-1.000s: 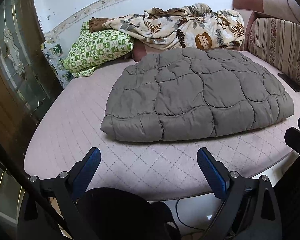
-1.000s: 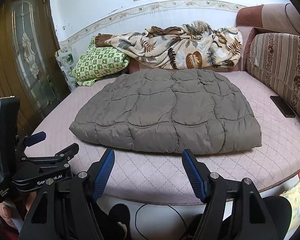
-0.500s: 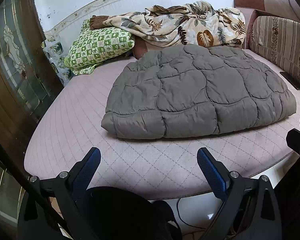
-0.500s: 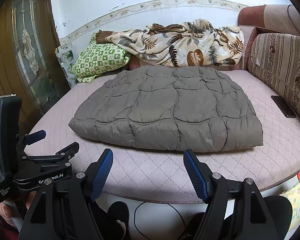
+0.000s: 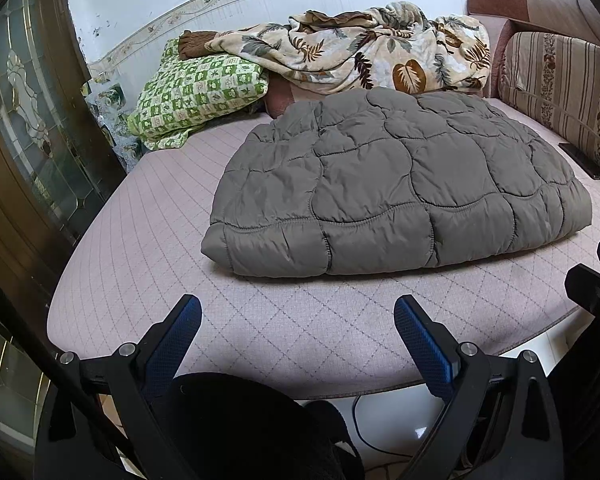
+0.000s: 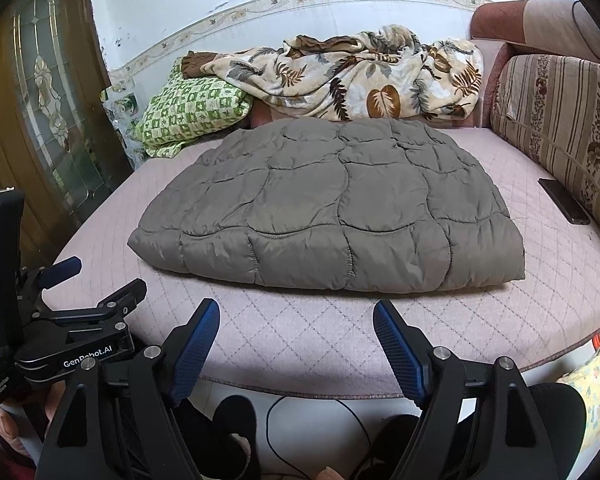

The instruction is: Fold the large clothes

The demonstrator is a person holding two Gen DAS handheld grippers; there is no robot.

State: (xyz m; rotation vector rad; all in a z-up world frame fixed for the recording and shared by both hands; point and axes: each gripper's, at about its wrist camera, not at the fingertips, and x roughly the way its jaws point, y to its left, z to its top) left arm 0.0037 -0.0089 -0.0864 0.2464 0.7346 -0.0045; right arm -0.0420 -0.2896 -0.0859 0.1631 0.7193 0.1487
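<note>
A grey quilted padded garment (image 5: 396, 184) lies folded flat on the pink quilted bed (image 5: 140, 216); it also shows in the right wrist view (image 6: 332, 204). My left gripper (image 5: 298, 320) is open and empty, above the bed's near edge, short of the garment's front left corner. My right gripper (image 6: 296, 324) is open and empty, above the bed's near edge in front of the garment's middle. The left gripper's body (image 6: 72, 344) shows at the lower left of the right wrist view.
A green checked pillow (image 5: 196, 88) and a leaf-print blanket (image 5: 360, 52) lie at the back by the wall. A striped sofa back (image 6: 560, 120) runs along the right, with a dark phone (image 6: 564, 200) beside it. A wooden glass door (image 6: 40, 100) stands at left.
Both grippers have moved forward and a little lower toward the bed; the garment looks nearer. Both stay open, and the garment has not moved.
</note>
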